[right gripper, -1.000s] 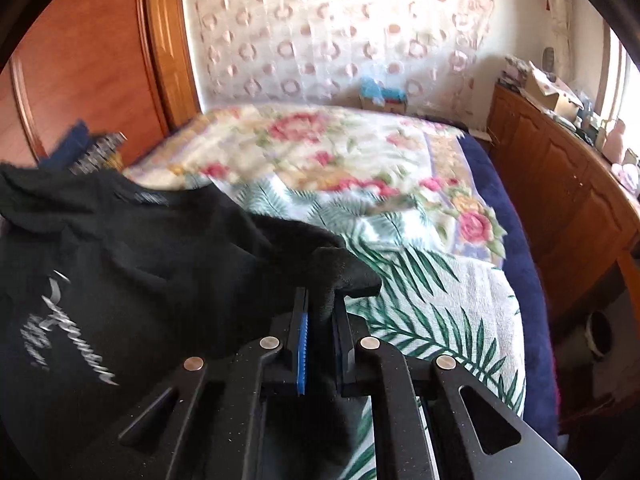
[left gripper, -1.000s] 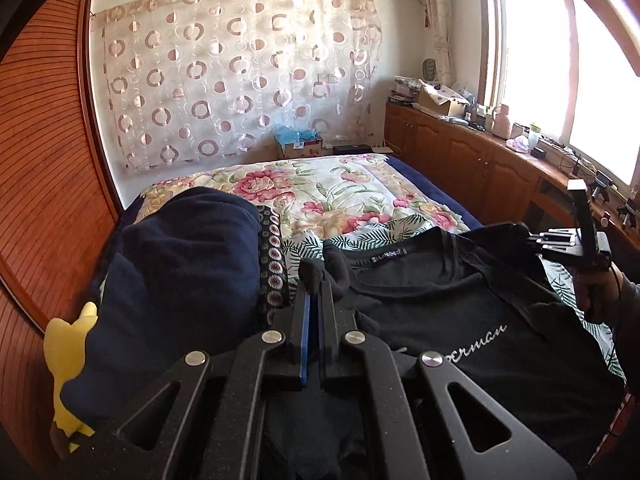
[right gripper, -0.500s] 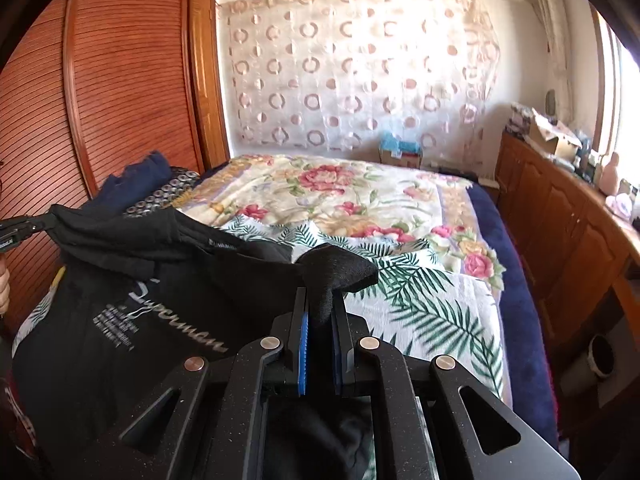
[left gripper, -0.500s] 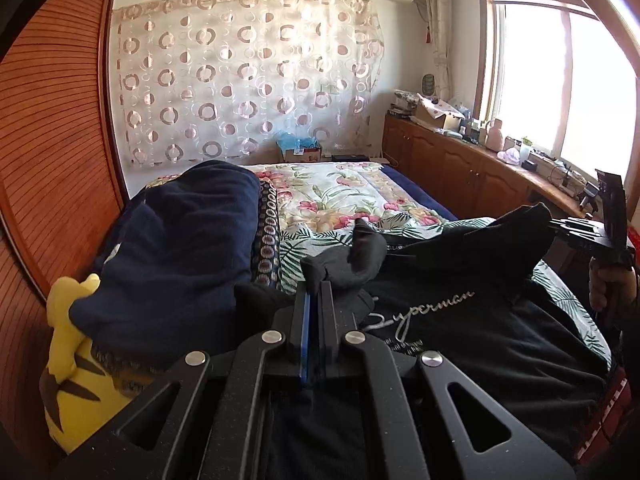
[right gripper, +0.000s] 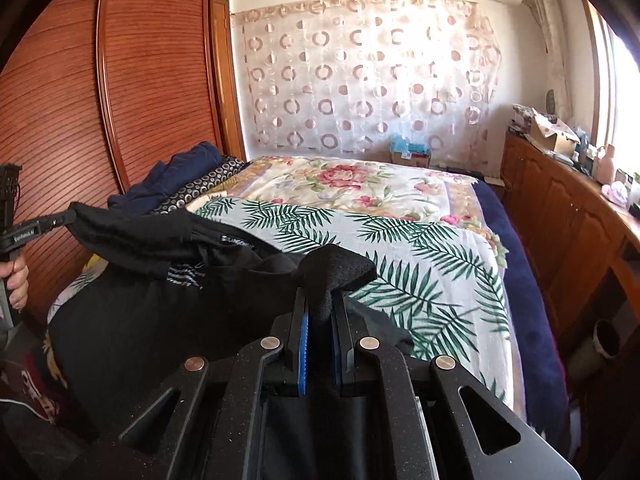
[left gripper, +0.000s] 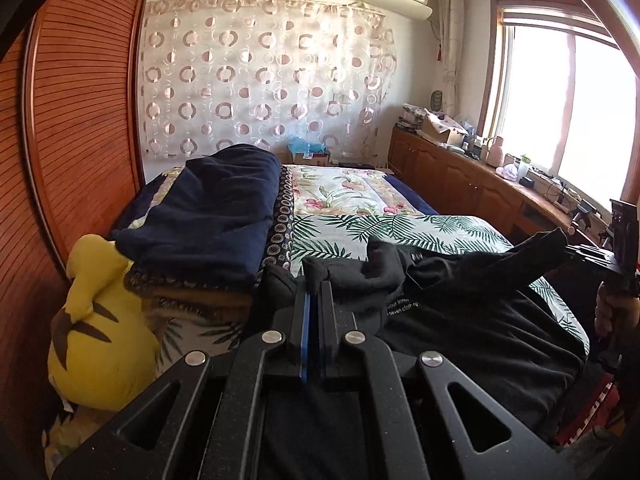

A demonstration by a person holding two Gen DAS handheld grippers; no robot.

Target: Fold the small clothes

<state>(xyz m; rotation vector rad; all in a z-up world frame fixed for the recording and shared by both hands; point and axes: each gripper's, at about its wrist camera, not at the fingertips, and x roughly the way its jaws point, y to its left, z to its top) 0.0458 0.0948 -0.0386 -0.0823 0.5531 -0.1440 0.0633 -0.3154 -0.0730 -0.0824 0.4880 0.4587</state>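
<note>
Left gripper (left gripper: pixel 314 300) clamped on bunched corner of black T-shirt (left gripper: pixel 480 332); right gripper (right gripper: pixel 320 312) clamped on opposite corner; both pinch fabric tight between fingers; shirt stretched between them, hanging over near edge of bed (right gripper: pixel 420 248), lower part draped on palm-leaf bedspread; neck label visible near top edge; folded navy blanket (left gripper: pixel 208 216) stacked left of shirt, yellow plush toy (left gripper: pixel 96 332) beside it; open cardboard box (right gripper: pixel 554 140) on wooden cabinet (right gripper: pixel 560 216) by window, contents unclear.
</note>
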